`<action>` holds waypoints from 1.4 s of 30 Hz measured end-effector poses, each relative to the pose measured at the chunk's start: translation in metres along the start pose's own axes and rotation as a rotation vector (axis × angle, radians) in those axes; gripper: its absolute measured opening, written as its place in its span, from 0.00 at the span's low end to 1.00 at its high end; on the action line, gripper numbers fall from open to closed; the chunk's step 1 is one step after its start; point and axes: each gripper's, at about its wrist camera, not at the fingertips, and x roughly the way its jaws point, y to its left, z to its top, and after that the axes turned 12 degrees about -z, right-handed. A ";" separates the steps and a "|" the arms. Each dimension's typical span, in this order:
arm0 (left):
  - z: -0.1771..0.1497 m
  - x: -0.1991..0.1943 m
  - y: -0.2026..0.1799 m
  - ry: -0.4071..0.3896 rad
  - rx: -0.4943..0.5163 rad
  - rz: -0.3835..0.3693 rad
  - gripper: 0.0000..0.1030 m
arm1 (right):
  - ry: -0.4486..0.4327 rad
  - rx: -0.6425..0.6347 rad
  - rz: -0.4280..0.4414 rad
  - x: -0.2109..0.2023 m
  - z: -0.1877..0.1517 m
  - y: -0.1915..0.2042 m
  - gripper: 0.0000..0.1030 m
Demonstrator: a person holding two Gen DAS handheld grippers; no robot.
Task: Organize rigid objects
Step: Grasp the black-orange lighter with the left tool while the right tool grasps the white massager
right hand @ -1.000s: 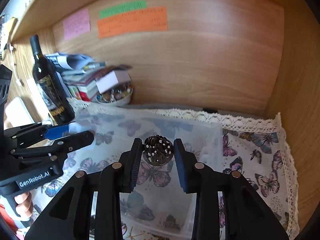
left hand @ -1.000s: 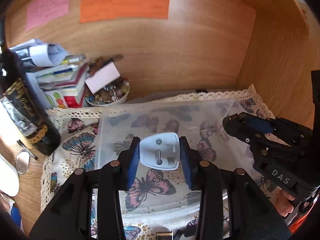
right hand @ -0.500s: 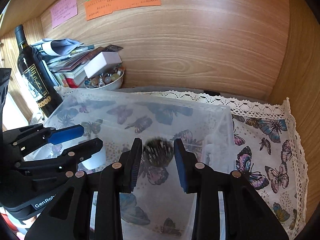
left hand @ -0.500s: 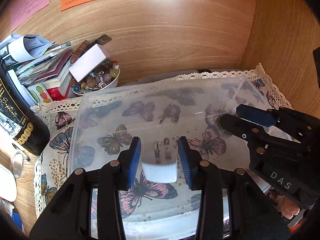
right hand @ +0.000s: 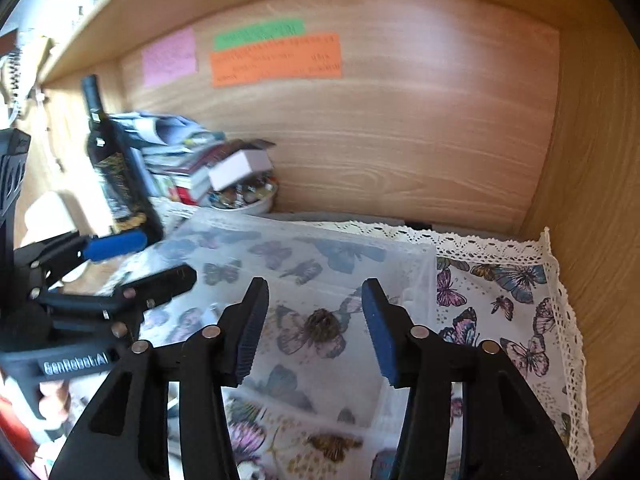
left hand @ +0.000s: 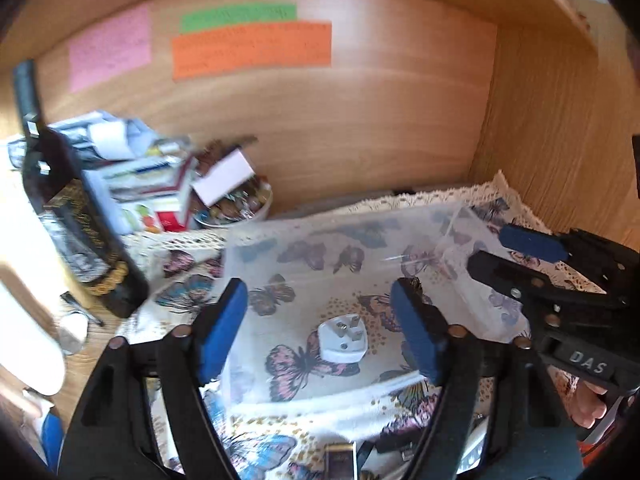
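Note:
A clear plastic bin [left hand: 460,216] sits on a butterfly-print cloth [right hand: 516,276]; the bin also shows in the right wrist view [right hand: 424,256]. A white plug adapter [left hand: 342,340] lies on the bin floor, prongs up. My left gripper [left hand: 326,336] hangs open above it, empty. A dark round spiky ball [right hand: 322,322] lies on the bin floor at the right. My right gripper [right hand: 314,328] is open above it, empty. Each gripper shows in the other's view: the right one [left hand: 520,248], the left one [right hand: 144,256].
A dark wine bottle [left hand: 76,232] stands left of the bin. Behind it are stacked books and papers [left hand: 144,176] and a white bowl of beads [left hand: 236,204]. Wooden back wall [left hand: 360,120] and side wall [right hand: 592,200] close in the shelf.
Both grippers lowered into the bin, opened and lifted back. The adapter and the spiky ball were let go and now lie on the bin floor.

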 end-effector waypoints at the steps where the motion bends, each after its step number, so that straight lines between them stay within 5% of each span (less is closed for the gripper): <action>1: -0.002 -0.009 0.000 -0.017 0.000 0.006 0.79 | -0.009 0.000 0.003 -0.007 -0.002 0.000 0.50; 8: -0.030 -0.048 0.003 -0.040 -0.021 0.020 0.88 | -0.019 0.006 0.022 -0.037 -0.030 0.003 0.57; 16: -0.086 -0.038 0.004 0.113 -0.029 0.001 0.87 | 0.063 0.015 0.048 -0.042 -0.074 0.007 0.65; 27: -0.123 -0.007 0.005 0.256 -0.100 -0.107 0.40 | 0.176 -0.049 0.077 -0.041 -0.118 0.019 0.69; 31: -0.124 -0.003 0.006 0.251 -0.104 -0.117 0.22 | 0.168 -0.086 0.096 -0.044 -0.121 0.028 0.79; 42: -0.137 -0.035 0.040 0.209 -0.178 -0.093 0.22 | 0.173 -0.219 0.127 -0.032 -0.115 0.061 0.81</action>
